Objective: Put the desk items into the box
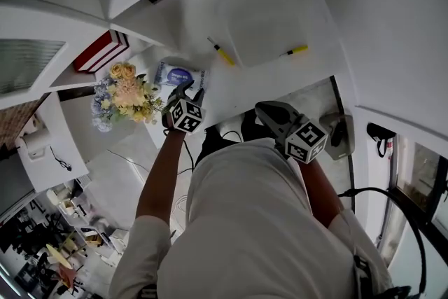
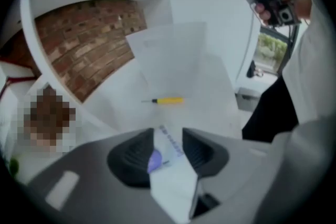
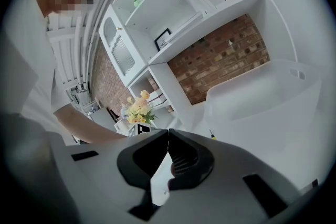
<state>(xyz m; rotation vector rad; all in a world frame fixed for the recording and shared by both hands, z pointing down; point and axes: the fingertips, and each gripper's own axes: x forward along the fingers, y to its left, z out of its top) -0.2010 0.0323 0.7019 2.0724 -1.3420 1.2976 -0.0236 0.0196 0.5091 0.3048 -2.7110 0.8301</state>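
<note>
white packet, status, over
Left hand-held gripper open, white packet between jaws, not gripped. Right hand-held gripper shut, empty. Yellow screwdriver lies between packet and box.

White short-sleeved shirt (image 1: 259,220), grey left gripper (image 1: 187,89) and right gripper (image 1: 264,108), black ribbed jaws, black-and-white marker cubes (image 1: 187,115)

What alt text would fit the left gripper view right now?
The left gripper, jaws apart, straddles a white packet with blue print on the white desk. Beyond it lie a yellow-handled tool and a translucent white box, with a brick wall at left.
</note>
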